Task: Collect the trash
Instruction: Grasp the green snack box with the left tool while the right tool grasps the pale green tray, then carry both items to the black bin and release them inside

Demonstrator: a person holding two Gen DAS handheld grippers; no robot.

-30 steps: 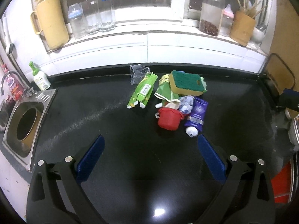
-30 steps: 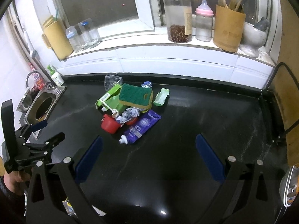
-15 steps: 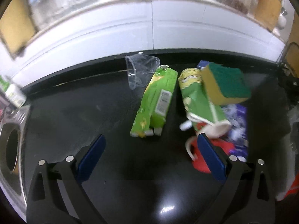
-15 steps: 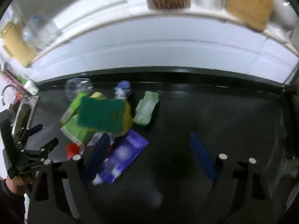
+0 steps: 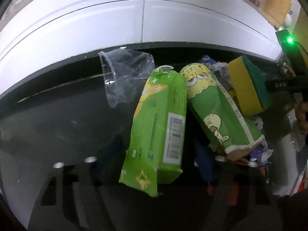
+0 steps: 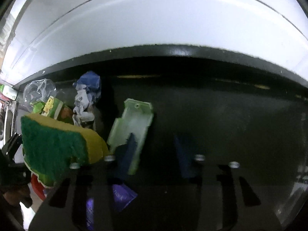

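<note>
Now both grippers are closing: left gripper (image 5: 154, 159) w/ the green carton (image 5: 157, 130) between its jaws on the black counter (image 5: 57, 119), right gripper (image 6: 156, 154) beside the pale green tray (image 6: 132, 127), pads not yet pressing.

**Cam setup: both wrist fisheyes steep-down, close on the pile**

Left wrist cam sits just over the black counter (image 5: 57, 119), facing the far white wall. Right wrist cam looks from further right. Shared: sponge (image 5: 250, 84) (image 6: 57, 142), clear cup (image 5: 123, 77) (image 6: 38, 90), green carton (image 5: 159, 127).
</note>
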